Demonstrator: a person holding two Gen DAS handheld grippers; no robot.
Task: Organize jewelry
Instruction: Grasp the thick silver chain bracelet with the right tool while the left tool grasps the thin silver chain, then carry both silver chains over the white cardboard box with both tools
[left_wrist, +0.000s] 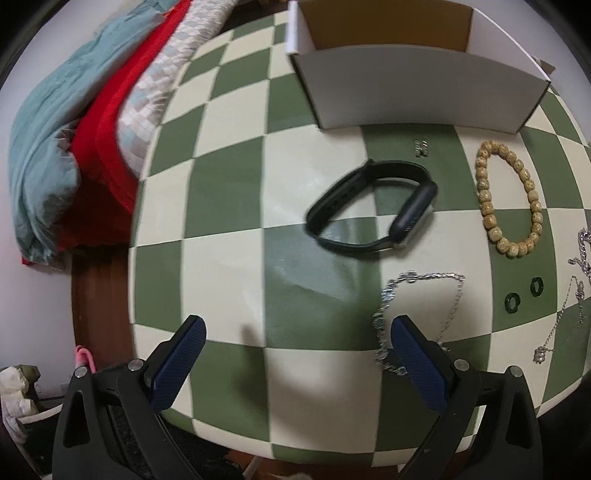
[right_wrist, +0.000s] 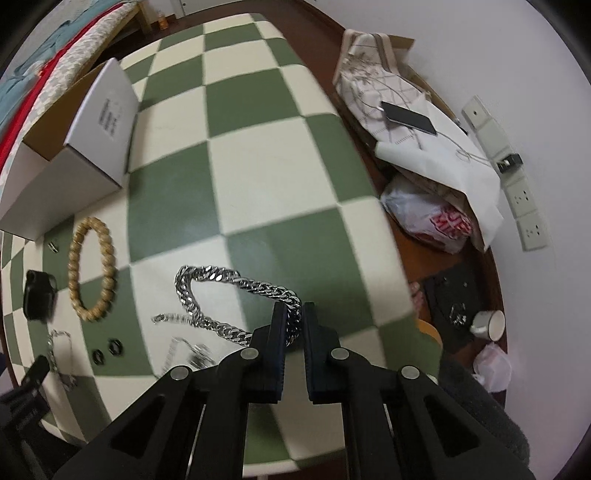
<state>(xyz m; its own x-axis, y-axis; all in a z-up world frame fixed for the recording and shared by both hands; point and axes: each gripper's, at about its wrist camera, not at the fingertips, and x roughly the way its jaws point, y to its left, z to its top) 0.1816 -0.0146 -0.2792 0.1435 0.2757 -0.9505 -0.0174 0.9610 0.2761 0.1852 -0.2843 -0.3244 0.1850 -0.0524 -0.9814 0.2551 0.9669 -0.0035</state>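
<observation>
The right gripper (right_wrist: 294, 314) is clamped on the heavy silver chain (right_wrist: 221, 284), probably firmly; next, carry it to the white box (right_wrist: 92, 147) at the tabletop's far edge. The left gripper (left_wrist: 295, 332) stands apart.

one box (left_wrist: 417, 92), one watch (left_wrist: 373, 210), two rings (left_wrist: 511, 302)

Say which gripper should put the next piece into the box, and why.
Right. The right gripper is already shut on the steel chain, so it can probably carry that to the white box. The left gripper is open, holding nothing.
</observation>
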